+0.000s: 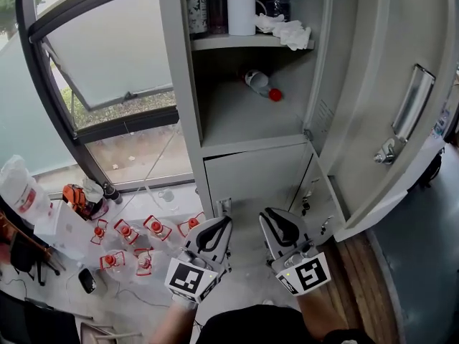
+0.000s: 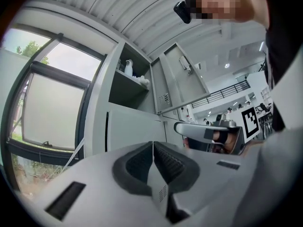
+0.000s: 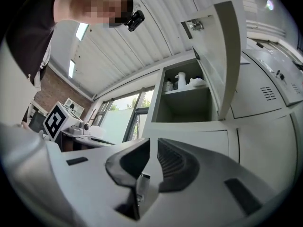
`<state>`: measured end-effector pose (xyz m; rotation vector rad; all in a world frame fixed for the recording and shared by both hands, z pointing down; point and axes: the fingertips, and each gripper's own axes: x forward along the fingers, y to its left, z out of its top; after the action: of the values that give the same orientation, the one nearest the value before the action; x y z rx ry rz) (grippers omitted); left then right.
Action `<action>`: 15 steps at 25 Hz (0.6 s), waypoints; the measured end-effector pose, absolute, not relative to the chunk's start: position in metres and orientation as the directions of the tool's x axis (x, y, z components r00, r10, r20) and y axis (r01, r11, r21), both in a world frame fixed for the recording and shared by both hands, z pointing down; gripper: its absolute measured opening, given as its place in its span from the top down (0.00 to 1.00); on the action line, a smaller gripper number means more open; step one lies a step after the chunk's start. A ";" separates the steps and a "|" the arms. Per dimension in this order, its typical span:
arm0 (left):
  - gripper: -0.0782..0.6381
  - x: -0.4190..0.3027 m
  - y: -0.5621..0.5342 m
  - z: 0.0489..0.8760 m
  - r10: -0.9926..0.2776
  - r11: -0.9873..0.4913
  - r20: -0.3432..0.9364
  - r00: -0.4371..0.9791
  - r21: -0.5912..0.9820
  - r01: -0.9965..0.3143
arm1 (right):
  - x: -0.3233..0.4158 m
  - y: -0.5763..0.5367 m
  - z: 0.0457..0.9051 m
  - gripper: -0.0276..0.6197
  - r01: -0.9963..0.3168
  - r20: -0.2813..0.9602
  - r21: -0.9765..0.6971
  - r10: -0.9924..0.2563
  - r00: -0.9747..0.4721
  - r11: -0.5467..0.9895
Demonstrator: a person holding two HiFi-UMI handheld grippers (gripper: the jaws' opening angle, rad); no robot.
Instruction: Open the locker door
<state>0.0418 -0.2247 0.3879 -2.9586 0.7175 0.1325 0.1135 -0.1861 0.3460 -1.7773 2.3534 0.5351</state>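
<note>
The grey locker's upper door (image 1: 373, 99) stands wide open, swung out to the right, with its metal handle (image 1: 410, 102) facing me. Inside, a shelf (image 1: 237, 41) carries bottles and a white cloth, and below it a bottle with a red cap (image 1: 259, 84) lies on its side. Both grippers hang low in front of the locker, touching nothing. My left gripper (image 1: 219, 228) (image 2: 153, 148) is shut and empty. My right gripper (image 1: 276, 221) (image 3: 152, 145) is also shut and empty. The open door (image 3: 222, 56) shows high up in the right gripper view.
The lower locker door (image 1: 254, 174) beneath the open compartment is closed. A tilted window (image 1: 107, 63) stands at the left. Several red-capped items (image 1: 136, 239) and a white bag (image 1: 18, 185) lie on the floor at the left. Wooden floor (image 1: 366, 278) shows at the right.
</note>
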 end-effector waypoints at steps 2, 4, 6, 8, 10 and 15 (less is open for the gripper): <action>0.86 0.040 -0.226 0.389 -0.465 -0.879 -0.106 0.879 -0.069 -0.473 | 0.111 -0.190 0.345 0.86 -0.947 -0.320 0.207 -0.897 -0.304 0.247; 0.86 0.039 -0.228 0.390 -0.475 -0.873 -0.107 0.874 -0.067 -0.483 | 0.109 -0.193 0.345 0.86 -0.942 -0.318 0.217 -0.893 -0.317 0.257; 0.86 0.038 -0.229 0.391 -0.486 -0.867 -0.107 0.868 -0.065 -0.494 | 0.108 -0.195 0.345 0.86 -0.938 -0.314 0.224 -0.891 -0.327 0.265; 0.86 0.036 -0.232 0.391 -0.498 -0.861 -0.106 0.861 -0.062 -0.505 | 0.108 -0.198 0.346 0.86 -0.934 -0.306 0.232 -0.891 -0.335 0.271; 0.86 0.035 -0.233 0.391 -0.508 -0.855 -0.110 0.855 -0.060 -0.515 | 0.108 -0.202 0.347 0.86 -0.931 -0.294 0.238 -0.893 -0.340 0.276; 0.86 0.031 -0.237 0.392 -0.529 -0.842 -0.113 0.841 -0.057 -0.537 | 0.109 -0.210 0.354 0.86 -0.925 -0.264 0.234 -0.896 -0.357 0.300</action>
<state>0.0309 -0.2374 0.3922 -2.9312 0.8503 0.1418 0.1086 -0.2102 0.3540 -1.7303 2.4644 0.5336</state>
